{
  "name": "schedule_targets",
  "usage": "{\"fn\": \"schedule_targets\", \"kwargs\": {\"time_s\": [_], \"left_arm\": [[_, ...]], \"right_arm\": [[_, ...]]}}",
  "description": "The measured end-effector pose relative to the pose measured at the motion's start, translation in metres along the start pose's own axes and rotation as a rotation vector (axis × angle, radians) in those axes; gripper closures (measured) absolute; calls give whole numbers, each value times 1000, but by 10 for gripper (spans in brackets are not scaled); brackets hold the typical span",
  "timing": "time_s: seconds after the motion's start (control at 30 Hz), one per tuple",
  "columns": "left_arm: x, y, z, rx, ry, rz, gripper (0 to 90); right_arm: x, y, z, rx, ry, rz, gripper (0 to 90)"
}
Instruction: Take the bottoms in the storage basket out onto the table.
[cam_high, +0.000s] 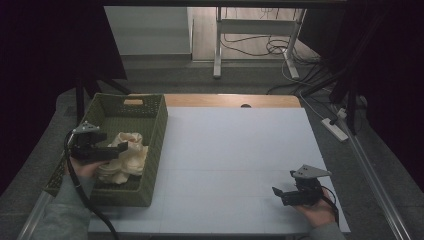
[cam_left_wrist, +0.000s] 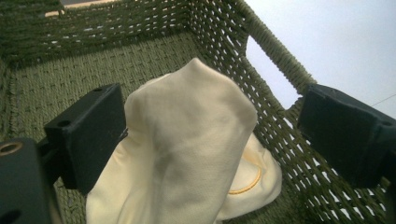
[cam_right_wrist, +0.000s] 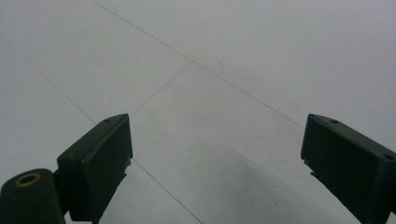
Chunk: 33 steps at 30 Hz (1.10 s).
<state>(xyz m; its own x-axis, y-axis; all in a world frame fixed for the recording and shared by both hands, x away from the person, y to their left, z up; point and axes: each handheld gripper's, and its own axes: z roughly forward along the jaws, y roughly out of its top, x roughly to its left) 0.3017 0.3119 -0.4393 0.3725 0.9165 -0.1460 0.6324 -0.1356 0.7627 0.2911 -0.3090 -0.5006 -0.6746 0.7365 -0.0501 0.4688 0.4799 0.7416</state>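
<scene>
While the count runs: two grippers, one basket, one heap of cloth, one worktop.

Left gripper: the left gripper (cam_high: 111, 150) hangs over the basket, a grey three-cornered plate on top and a black cable trailing down along the sleeve.

Left jaws: spread wide in the left gripper view; two blocky black pads, one to each side of the cloth, the left one right against its edge, nothing pinched between them.

Cloth: the cream cloth (cam_left_wrist: 187, 149) is soft and rumpled, rising in a rounded fold, with a thin orange stitched curve low on one side; from above it lies bunched in the near half of the basket (cam_high: 152, 145).

Basket: one, rectangular, olive-green woven cord, ribbed weave on floor and walls, a slot handle cut in the side wall and a pale one at the far end; it stands at the worktop's left edge.

Right gripper: the right gripper (cam_high: 280, 192) sits low over the near right corner of the worktop (cam_high: 235, 150), held in a hand (cam_high: 316, 210), well apart from the basket.

Right jaws: wide apart, empty, bare surface between them.

Worktop: flat, pale grey-white, matte, crossed by thin seam lines; a strip of wood shows along its far edge.
</scene>
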Motion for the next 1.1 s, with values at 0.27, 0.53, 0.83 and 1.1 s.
{"fn": "schedule_targets", "kwargs": {"time_s": [0.27,0.53,0.83,1.1], "left_arm": [[2,-3,8,36,-4,-3,85],[3,-4,17,78,10,3,85],[3,-3,24,113,23,16,83],[3,-3,31,162,37,33,89]], "right_arm": [[0,0,0,0,-1,-2,92],[0,0,1,6,-3,-3,92],[0,0,1,9,-4,-3,92],[0,0,1,12,-4,-3,92]]}}
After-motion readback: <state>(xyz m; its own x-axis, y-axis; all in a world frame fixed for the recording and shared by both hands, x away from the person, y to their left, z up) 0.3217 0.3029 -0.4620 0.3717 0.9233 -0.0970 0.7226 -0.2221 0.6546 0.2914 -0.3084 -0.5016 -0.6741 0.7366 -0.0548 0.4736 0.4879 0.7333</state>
